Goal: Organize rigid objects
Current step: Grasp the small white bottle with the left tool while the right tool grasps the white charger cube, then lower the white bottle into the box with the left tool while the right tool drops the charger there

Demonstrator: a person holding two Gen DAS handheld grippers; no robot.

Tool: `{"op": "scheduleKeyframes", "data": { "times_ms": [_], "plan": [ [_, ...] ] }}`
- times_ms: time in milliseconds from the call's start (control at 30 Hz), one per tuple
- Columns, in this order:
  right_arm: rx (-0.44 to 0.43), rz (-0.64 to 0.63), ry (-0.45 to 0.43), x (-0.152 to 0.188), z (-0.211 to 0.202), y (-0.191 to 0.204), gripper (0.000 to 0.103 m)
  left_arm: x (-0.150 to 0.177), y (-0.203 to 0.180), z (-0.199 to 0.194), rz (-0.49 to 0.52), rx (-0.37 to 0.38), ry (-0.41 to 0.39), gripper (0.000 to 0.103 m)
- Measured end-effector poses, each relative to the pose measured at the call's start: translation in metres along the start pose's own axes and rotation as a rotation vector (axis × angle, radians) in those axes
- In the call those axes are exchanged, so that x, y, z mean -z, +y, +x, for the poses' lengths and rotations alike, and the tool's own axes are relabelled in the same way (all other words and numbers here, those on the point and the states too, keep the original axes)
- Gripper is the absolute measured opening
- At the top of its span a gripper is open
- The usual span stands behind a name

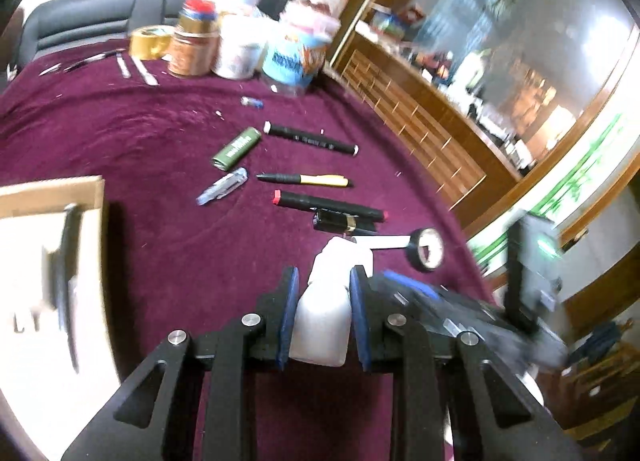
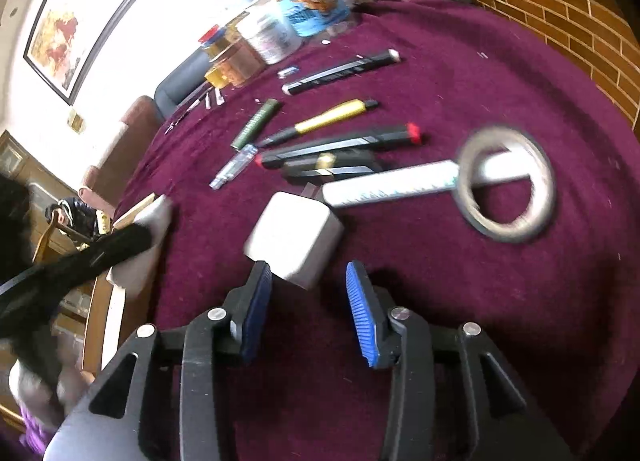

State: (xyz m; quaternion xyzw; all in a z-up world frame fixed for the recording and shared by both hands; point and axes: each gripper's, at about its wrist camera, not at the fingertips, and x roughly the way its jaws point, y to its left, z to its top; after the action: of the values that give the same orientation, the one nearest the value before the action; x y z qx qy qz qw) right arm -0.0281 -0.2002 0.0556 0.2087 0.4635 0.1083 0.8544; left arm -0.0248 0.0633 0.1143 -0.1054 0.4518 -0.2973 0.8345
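Observation:
My left gripper [image 1: 324,279] is shut on a white plastic block [image 1: 326,317], held above the maroon cloth. The same white block [image 2: 294,239] shows in the right wrist view, just ahead of my right gripper [image 2: 308,281], which is open and empty. Beyond lie a black marker with red caps [image 1: 330,205], a yellow-and-black pen [image 1: 304,179], a black marker with white caps [image 1: 311,139], a green lighter [image 1: 236,149], a clear pen [image 1: 222,191], a black lipstick-like tube [image 1: 344,223], a white ruler [image 2: 392,185] and a roll of tape [image 2: 506,185].
A cardboard box [image 1: 48,221] sits at the left in the left wrist view. Several jars and a gold tape roll [image 1: 150,41] stand at the far table edge. A wooden cabinet [image 1: 420,129] runs along the right. The other gripper's body [image 1: 528,273] is close at the right.

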Motion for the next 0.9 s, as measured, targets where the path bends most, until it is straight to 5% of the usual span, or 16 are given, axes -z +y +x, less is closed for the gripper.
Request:
{"op": "scheduleKeyframes", "data": {
  "times_ms": [67,300,467,600,900],
  "plan": [
    [0.055,0.007,0.026,-0.011,0.013,0.012,0.061,0.005,0.008,-0.017,-0.026,0.017,-0.026,0.022],
    [0.225,0.004,0.07,-0.027,0.05,0.035,0.064,0.029,0.06,-0.075,-0.124,-0.029,-0.108,0.022],
    [0.366,-0.113,0.103,-0.018,0.056,0.051,0.063,0.042,0.118,-0.106,-0.221,-0.1,-0.141,0.022],
    [0.417,-0.137,0.089,-0.015,0.053,0.051,0.047,0.053,0.153,-0.119,-0.278,-0.131,-0.163,0.022],
    [0.233,-0.159,0.036,-0.014,0.016,0.09,0.044,0.044,0.19,-0.122,-0.31,-0.223,-0.142,0.022]
  ]
}}
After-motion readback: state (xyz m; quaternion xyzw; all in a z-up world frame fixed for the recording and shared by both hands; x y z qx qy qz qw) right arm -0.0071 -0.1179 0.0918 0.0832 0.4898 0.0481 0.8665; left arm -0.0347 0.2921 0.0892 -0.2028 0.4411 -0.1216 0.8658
